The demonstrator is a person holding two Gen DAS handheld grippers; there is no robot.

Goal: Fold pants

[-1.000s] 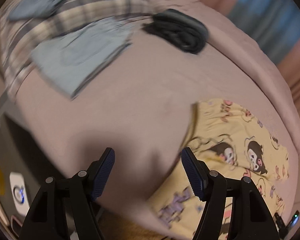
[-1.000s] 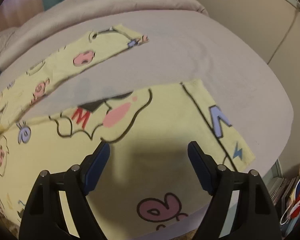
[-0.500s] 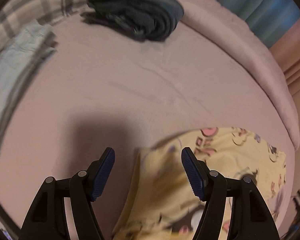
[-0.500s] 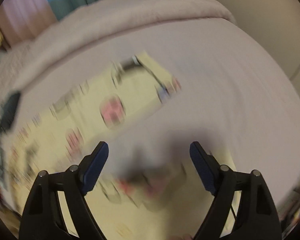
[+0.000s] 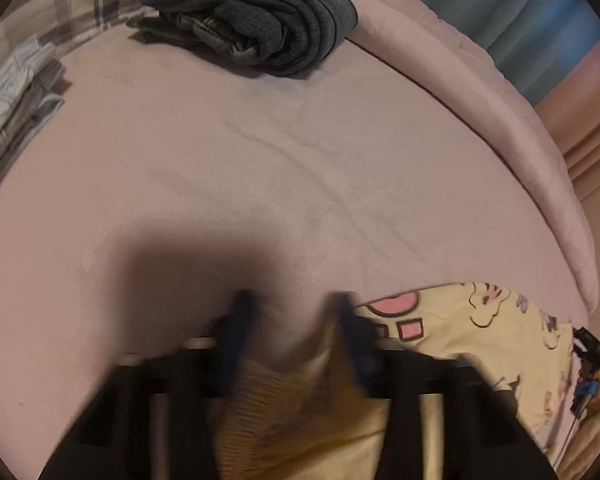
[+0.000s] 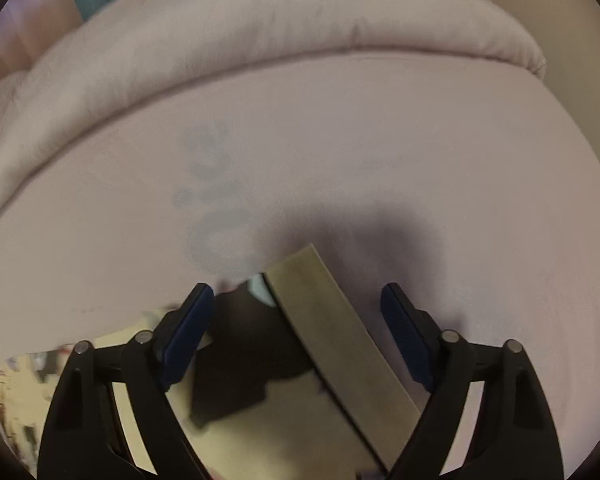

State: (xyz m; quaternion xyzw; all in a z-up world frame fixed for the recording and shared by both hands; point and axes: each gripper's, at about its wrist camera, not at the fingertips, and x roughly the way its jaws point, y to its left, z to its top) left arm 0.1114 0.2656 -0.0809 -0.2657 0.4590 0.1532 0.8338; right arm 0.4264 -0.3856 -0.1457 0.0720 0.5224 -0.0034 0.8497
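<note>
The yellow pants [image 5: 452, 344] lie flat on the bed [image 5: 260, 184]. Within the last second the left gripper [image 5: 292, 320] has dropped onto the ribbed waistband [image 5: 268, 400], its jaws closing on it from wide, so a fold looks ready to begin. The right gripper [image 6: 296, 320] has swung over a leg hem; its jaws, narrowing slightly, straddle the cloth without touching.

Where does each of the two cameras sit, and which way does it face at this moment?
Left wrist: on the left gripper, looking steeply down at the bed; its blurred jaws are closing with the waistband of the yellow pants between them; dark folded clothes lie beyond.
Right wrist: on the right gripper, looking steeply down at a pants-leg hem; its jaws are wide, closing slightly.
Shared: the yellow pants and the bed.
</note>
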